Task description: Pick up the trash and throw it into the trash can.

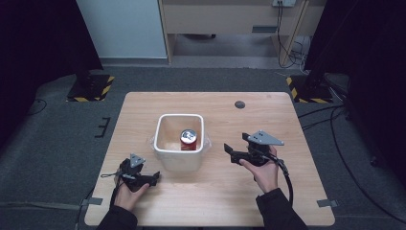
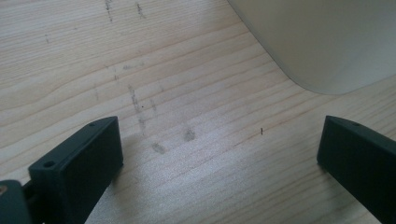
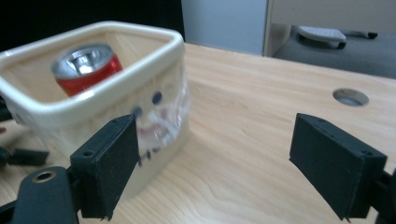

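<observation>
A red aluminium drinks can [image 1: 188,139] with a silver top is seen standing upright inside a cream, rounded-square plastic tub [image 1: 162,149] at the middle of the pale wooden worktop [image 1: 268,201]. The can is walled in on all sides by the tub's rim. The left claw [image 1: 152,178] is held wide apart and empty, low over the worktop just beside the tub's near left corner. The right claw [image 1: 235,148] is likewise spread wide and empty, to the right of the tub, pointed towards it. A round cable hole [image 1: 240,104] is set near the worktop's far edge. Grey carpet [image 1: 57,139] is laid around, with yellow-and-black striped floor plates [image 1: 91,88] beyond.
</observation>
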`<state>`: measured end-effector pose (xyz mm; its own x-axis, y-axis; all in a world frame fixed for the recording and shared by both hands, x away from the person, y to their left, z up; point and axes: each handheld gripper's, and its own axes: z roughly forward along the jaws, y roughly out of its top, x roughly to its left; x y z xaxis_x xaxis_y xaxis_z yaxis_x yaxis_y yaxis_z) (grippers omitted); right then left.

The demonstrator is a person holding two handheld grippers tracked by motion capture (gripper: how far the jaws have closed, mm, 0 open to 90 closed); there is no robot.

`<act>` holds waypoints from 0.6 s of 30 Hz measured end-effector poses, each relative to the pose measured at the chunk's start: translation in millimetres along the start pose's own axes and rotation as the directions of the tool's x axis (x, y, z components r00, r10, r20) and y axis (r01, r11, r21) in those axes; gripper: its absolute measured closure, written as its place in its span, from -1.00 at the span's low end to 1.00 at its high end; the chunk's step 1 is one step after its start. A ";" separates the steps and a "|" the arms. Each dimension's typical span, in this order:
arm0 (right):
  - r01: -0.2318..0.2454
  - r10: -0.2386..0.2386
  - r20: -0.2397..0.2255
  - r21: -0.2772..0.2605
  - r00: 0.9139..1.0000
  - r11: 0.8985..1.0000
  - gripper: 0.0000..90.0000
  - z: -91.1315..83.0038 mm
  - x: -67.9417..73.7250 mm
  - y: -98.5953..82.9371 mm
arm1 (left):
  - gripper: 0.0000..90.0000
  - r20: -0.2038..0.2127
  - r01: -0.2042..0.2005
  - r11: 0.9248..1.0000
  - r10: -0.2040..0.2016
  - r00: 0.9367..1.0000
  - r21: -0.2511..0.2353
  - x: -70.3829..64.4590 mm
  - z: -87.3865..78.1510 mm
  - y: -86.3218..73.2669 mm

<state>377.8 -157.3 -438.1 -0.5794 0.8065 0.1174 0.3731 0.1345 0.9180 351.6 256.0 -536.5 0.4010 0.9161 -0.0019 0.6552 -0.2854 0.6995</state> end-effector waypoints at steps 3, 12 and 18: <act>-0.013 0.012 0.011 0.018 1.000 1.000 -0.65 -5.0 -7.1 -9.3 | -1.00 0.000 0.000 1.000 0.000 1.000 0.000 0.0 0.0 0.0; -0.057 0.052 0.063 0.087 0.997 0.995 -0.65 -15.0 -32.5 -43.6 | -1.00 0.000 0.000 1.000 0.000 1.000 0.000 0.0 0.0 0.0; -0.074 0.058 0.114 0.149 0.992 0.986 -0.64 -13.6 -46.1 -63.3 | -1.00 0.000 0.000 1.000 0.000 1.000 0.000 -0.1 0.0 0.0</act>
<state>371.0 -210.8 -496.4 -0.4704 0.8734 0.1260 0.5190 0.1583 0.8400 351.6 256.0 -536.5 0.4010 0.9161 -0.0022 0.6552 -0.2851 0.6996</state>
